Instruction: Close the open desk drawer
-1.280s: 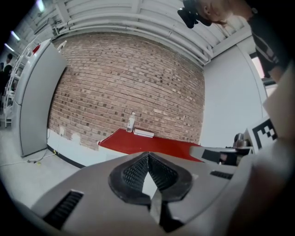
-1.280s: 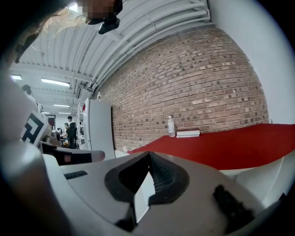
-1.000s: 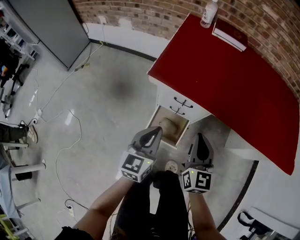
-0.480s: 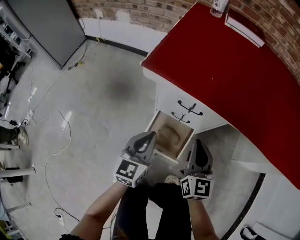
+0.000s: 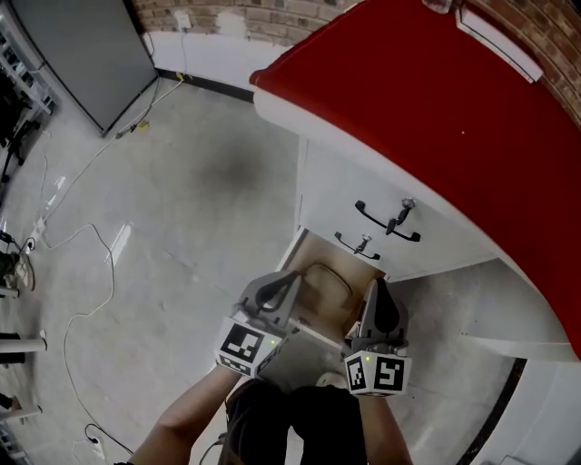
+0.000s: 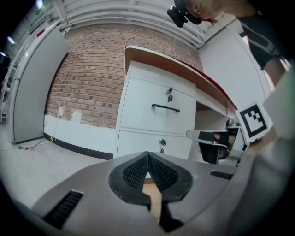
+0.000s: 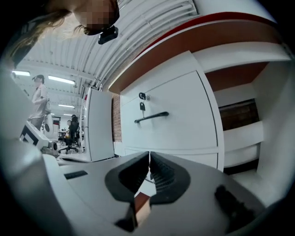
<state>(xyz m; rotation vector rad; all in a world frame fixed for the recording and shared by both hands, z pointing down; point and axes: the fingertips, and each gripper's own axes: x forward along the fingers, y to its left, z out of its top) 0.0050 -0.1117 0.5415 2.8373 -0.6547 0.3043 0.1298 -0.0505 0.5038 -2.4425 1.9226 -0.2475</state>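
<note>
Rm: grey concrete floor (image 5: 182, 200) w/ loose cables (image 5: 86, 241), brick wall (image 5: 231, 14) at back, white desk (image 5: 436, 109) w/ red top against it. Pedestal has two shut drawers (image 5: 381, 195) w/ black handles up top; the open drawer (image 5: 325, 277) is the lowest one, pulled out toward me, bare wood inside, nothing obvious in it. My left tongs (image 5: 289, 280) and right tongs (image 5: 376, 289) hang over its near end, one each side of centre, tips pointing at the pedestal. Left gripper view: jaws together, ribbed pads meeting at the tip, nothing between. Right gripper view: same, jaws together and empty. Contact w/ the drawer front: can't tell from any view; head view only shows both over the near edge. Task approx. not started: drawer fully out, push not yet made. Plan for the step: keep both prs of jaws closed and use them as blunt pushers, no grip needed. Drop the tips to the front panel, land them level w/ each other and equally far from centre, then push straight along the runners toward the pedestal. Even force L/R, else the box may rack and bind. Ease off near the end so it doesn't slam or bounce back out. Keep tips off the top edge so they don't slip into the box.
</note>
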